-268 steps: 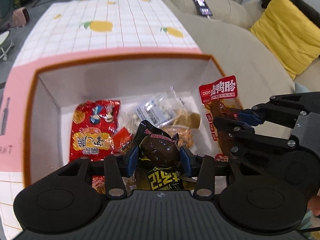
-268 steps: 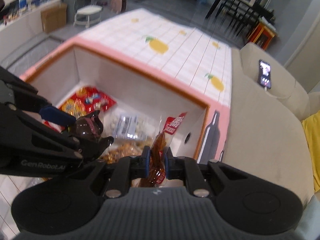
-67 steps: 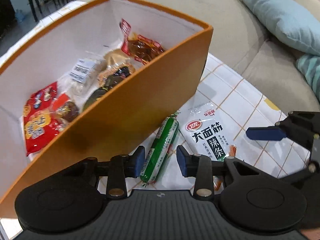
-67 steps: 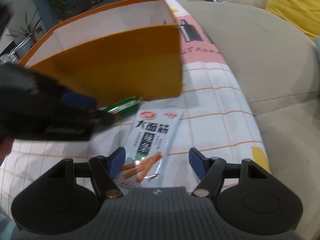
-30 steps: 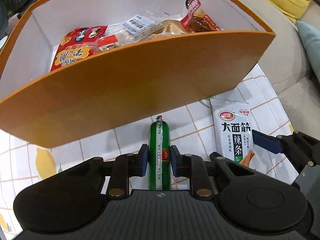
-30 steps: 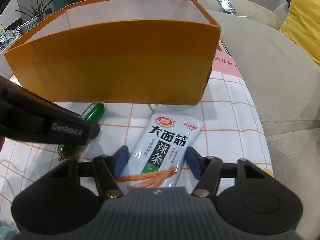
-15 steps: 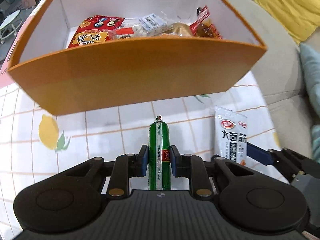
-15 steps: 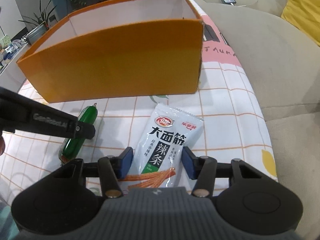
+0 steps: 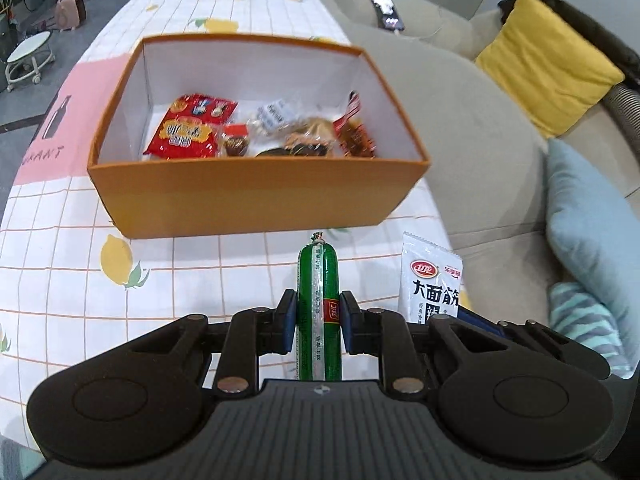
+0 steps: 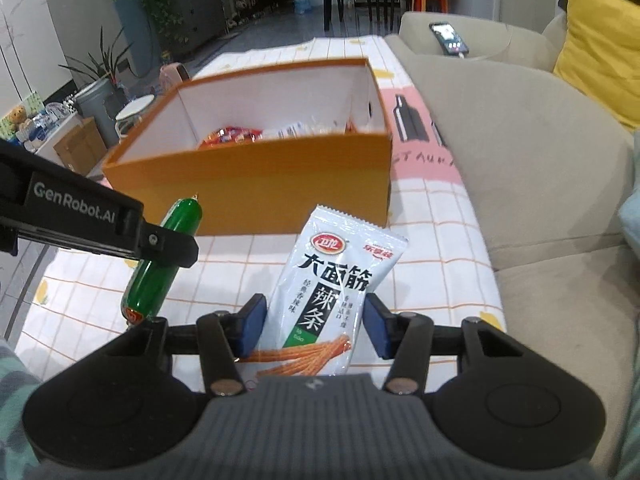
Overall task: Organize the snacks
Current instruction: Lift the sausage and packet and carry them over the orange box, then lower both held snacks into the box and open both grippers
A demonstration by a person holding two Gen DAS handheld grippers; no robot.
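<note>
My left gripper [image 9: 318, 316] is shut on a green sausage [image 9: 318, 280] and holds it raised in front of the orange box [image 9: 256, 200]. The sausage also shows in the right wrist view [image 10: 160, 264]. My right gripper [image 10: 314, 326] is shut on a white spicy-strip packet [image 10: 332, 284], lifted off the tablecloth; the packet also shows in the left wrist view [image 9: 432, 280]. The orange box [image 10: 248, 184] holds several snack packs, among them a red one [image 9: 186, 132].
The box stands on a white checked tablecloth with lemons [image 9: 116, 260]. A beige sofa [image 9: 480, 128] runs along the right with a phone [image 9: 386, 18], a yellow cushion [image 9: 548, 64] and a blue cushion [image 9: 592, 224].
Both grippers have risen and pulled back from the box, carrying the sausage and the packet. The right gripper's jaws have closed in on the packet.
</note>
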